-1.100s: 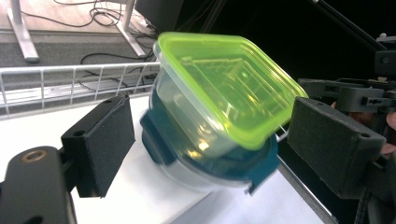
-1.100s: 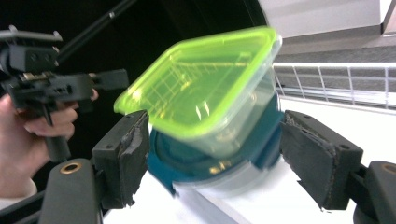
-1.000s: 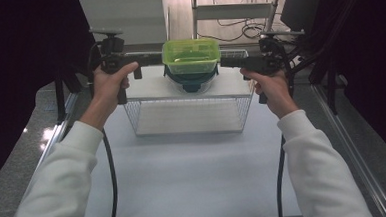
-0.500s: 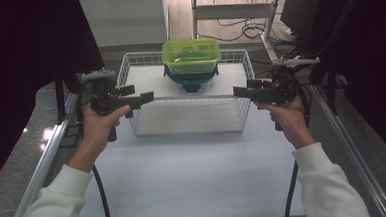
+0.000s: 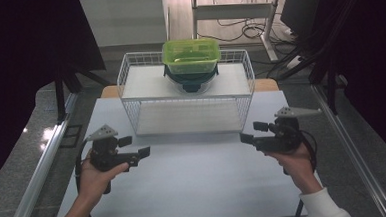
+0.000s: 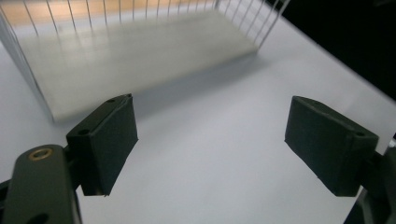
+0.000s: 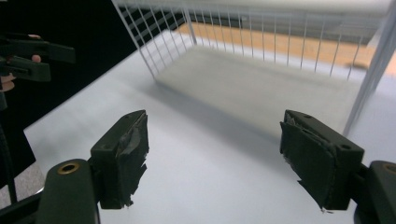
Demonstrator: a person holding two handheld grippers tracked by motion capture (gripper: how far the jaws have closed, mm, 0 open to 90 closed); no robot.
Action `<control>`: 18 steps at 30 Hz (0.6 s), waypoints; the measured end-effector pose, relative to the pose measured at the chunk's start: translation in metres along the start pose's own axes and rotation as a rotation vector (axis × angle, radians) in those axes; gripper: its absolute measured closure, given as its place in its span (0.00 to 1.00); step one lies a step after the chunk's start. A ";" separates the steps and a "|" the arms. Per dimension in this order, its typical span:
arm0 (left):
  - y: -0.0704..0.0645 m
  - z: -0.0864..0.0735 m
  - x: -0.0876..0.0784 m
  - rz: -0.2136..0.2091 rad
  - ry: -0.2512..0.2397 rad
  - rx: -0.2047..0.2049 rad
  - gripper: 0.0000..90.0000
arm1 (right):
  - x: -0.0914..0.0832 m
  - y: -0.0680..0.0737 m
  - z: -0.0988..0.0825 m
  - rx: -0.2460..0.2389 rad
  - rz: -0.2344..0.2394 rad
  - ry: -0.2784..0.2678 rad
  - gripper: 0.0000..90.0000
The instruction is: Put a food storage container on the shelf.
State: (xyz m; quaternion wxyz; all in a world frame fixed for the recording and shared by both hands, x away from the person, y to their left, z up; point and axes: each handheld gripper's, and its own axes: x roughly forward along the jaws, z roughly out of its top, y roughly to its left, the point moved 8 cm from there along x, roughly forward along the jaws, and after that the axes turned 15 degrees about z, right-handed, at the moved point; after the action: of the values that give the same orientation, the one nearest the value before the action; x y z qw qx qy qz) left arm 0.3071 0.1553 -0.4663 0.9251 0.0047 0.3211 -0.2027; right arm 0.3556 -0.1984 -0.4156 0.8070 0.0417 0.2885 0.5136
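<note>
Both grippers, left (image 5: 135, 152) and right (image 5: 250, 134), have dropped below the wire rack (image 5: 188, 96)

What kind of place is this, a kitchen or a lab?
Most likely a lab or test workspace: a bare white table with metal side rails, dark curtains around it, and loose cables on the floor behind.

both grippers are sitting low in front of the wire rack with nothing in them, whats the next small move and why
Probably lift both grippers back toward the green container on the wire rack. The left gripper and right gripper are open and empty above the white table, one to each side, and the container on the upper shelf is the only thing to grasp there.
</note>
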 end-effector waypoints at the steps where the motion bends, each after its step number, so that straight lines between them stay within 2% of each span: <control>1: 0.000 -0.007 0.001 0.014 0.007 0.010 0.18 | 0.000 0.001 -0.008 0.003 -0.001 0.006 0.26; 3: 0.000 -0.019 0.003 0.028 0.023 0.029 0.18 | 0.000 0.002 -0.022 0.015 -0.007 0.020 0.26; 7: -0.004 -0.041 0.007 0.020 0.051 0.016 0.18 | 0.001 0.000 -0.049 0.022 -0.039 0.038 0.26; 10: -0.006 -0.053 0.011 0.026 0.076 0.029 0.18 | 0.006 -0.003 -0.068 0.020 -0.055 0.069 0.25; 13: -0.006 -0.056 0.012 0.038 0.075 0.038 0.18 | 0.008 -0.007 -0.078 0.022 -0.059 0.090 0.24; 18: -0.006 -0.055 0.011 0.045 0.060 0.041 0.18 | 0.011 -0.009 -0.081 0.025 -0.056 0.091 0.23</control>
State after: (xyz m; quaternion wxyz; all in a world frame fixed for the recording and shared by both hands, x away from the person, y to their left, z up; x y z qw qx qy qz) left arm 0.2806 0.1536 -0.5160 0.9191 0.0369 0.3444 -0.1880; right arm 0.3247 -0.2120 -0.4906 0.8066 0.0201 0.3323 0.4884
